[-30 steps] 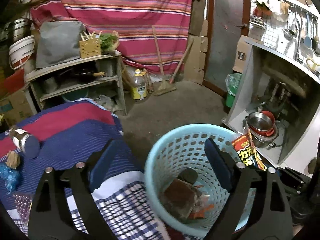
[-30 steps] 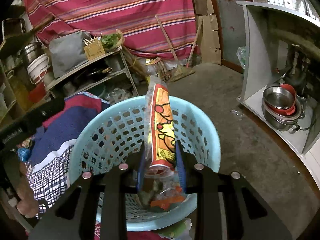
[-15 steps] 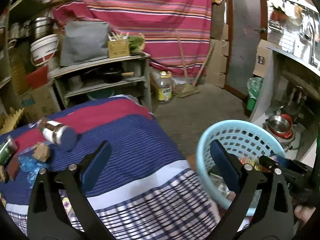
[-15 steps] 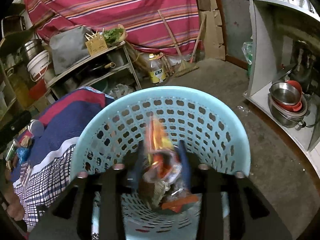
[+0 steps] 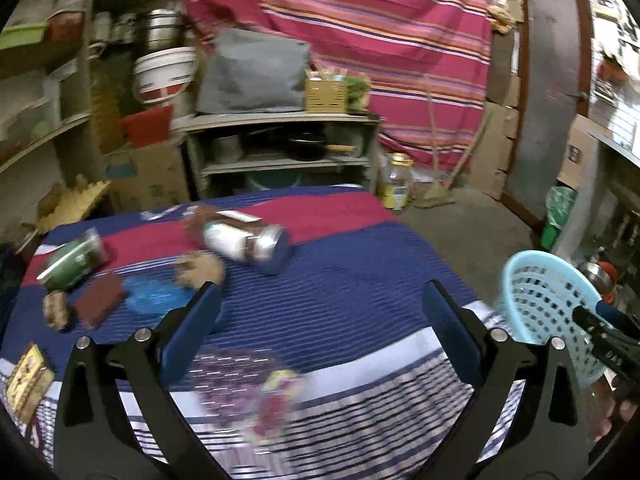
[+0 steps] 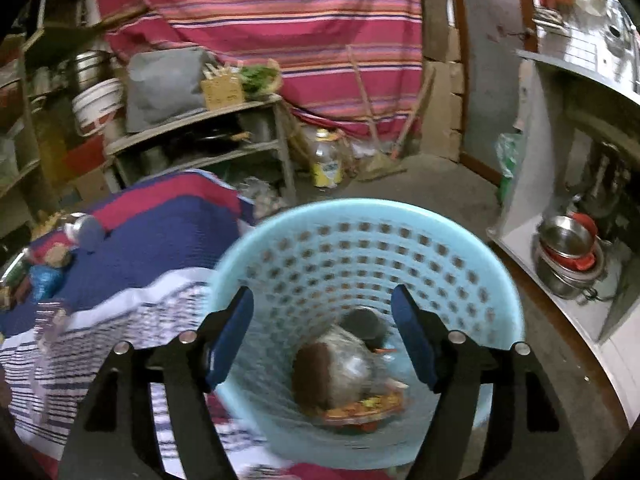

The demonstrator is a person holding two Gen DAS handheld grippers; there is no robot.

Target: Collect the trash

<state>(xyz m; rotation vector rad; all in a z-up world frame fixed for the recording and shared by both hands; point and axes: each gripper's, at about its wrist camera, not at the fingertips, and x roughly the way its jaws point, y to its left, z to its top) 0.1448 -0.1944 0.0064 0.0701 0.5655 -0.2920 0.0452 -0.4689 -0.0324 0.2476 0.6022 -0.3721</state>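
Right under the right tool (image 6: 322, 338), whose jaws have just been opening and now stand apart with nothing between them, sits the pale blue basket (image 6: 472, 264). An orange snack wrapper (image 6: 366, 406) lies at its bottom among other scraps, so that piece looks delivered.

The left tool (image 5: 320, 326) is spread wide and empty, aimed over the striped cloth on the surface (image 5: 360, 280). Closest beneath it lies a clear wrapper with a red and yellow print (image 5: 272, 404), blurred. Just beyond its left finger are a blue plastic scrap (image 5: 150, 298), a brown crumpled lump (image 5: 202, 270) and a dark red square (image 5: 100, 302). Farther out lie a silver-capped bottle (image 5: 248, 242) and a green can (image 5: 72, 266), both on their sides.

I judge the step is fetching the next piece. That calls for lowering the left tool over one item, probably the near wrapper, and pinching the thin film off the cloth without snagging the fabric.
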